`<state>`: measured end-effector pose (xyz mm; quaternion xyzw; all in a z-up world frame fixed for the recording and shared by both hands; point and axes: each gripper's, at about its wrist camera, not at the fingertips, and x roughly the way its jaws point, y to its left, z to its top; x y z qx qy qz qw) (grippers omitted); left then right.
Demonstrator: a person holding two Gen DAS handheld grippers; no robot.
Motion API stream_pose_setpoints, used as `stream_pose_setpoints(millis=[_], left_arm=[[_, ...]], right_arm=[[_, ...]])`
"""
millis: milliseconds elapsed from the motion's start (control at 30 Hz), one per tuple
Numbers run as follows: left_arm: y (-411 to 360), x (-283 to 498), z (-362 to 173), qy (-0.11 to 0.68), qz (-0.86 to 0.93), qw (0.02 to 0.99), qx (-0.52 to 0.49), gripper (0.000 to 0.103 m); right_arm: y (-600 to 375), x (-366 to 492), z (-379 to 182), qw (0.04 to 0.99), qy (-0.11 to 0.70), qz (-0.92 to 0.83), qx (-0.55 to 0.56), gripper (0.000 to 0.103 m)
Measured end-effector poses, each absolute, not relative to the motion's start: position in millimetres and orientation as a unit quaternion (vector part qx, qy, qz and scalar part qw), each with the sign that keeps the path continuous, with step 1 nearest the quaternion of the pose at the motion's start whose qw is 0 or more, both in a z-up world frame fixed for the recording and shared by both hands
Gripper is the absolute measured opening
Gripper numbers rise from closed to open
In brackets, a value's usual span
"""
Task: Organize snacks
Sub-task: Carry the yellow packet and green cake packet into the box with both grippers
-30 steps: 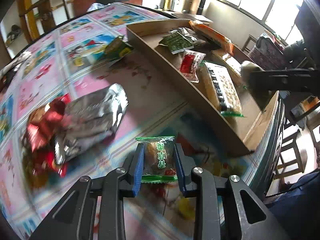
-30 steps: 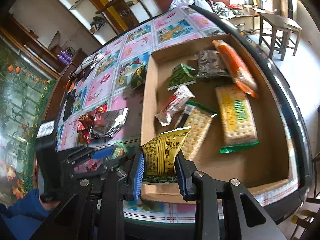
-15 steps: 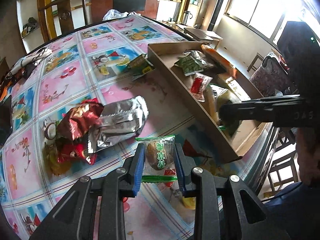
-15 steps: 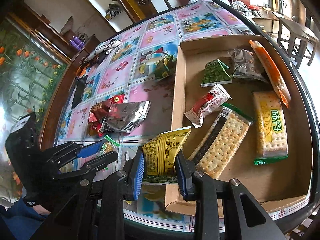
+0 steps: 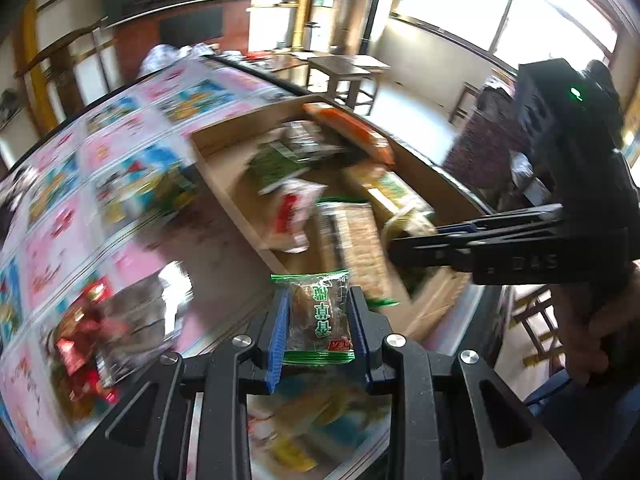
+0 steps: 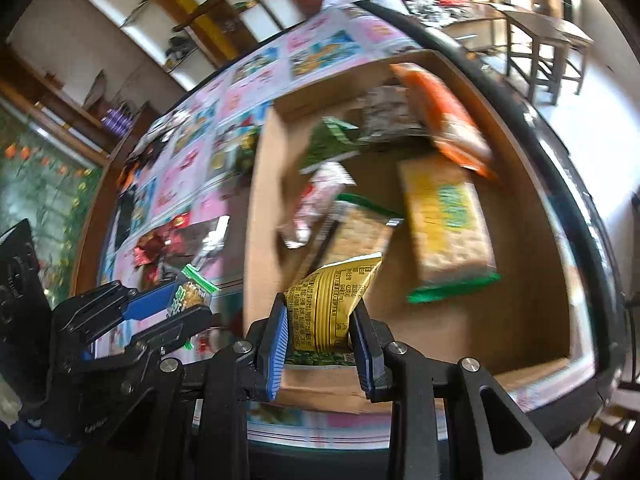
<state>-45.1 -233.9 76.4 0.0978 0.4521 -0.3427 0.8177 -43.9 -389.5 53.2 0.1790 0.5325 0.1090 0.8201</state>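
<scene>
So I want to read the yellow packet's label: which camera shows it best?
The right wrist view: the yellow packet sits close and sharp between the right gripper pads. In the left wrist view it is blurred, mostly hidden behind that gripper.

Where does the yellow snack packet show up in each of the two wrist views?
Left wrist view: yellow snack packet at right of centre, blurred, in the right gripper over the cardboard box.
Right wrist view: bottom centre, clamped between the blue fingers.
Shared landmark: the long orange packet at the box's far end.
</scene>
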Motion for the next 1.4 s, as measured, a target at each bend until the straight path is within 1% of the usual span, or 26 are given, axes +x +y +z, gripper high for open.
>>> stream_pose_setpoints(millis=[167, 567, 1033, 1400], left_arm=[[-267, -51, 70, 0.450, -0.370, 0.803, 0.126, 0.028], [-300, -45, 51, 0.462, -0.380, 0.789, 0.142, 0.028], [-317, -53, 41, 0.449, -0.363, 0.792, 0.196, 0.028], [-321, -54, 40, 0.442, -0.360, 0.795, 0.209, 0.029]], right_arm=[[-409, -50, 53, 0.822, 0.532, 0.089, 0.185, 0.031], [-433, -51, 41, 0.815, 0.546, 0.068, 0.181, 0.031], [-438, -42, 26, 0.803, 0.566, 0.079, 0.167, 0.031], [-437, -40, 25, 0.802, 0.569, 0.081, 0.165, 0.031]])
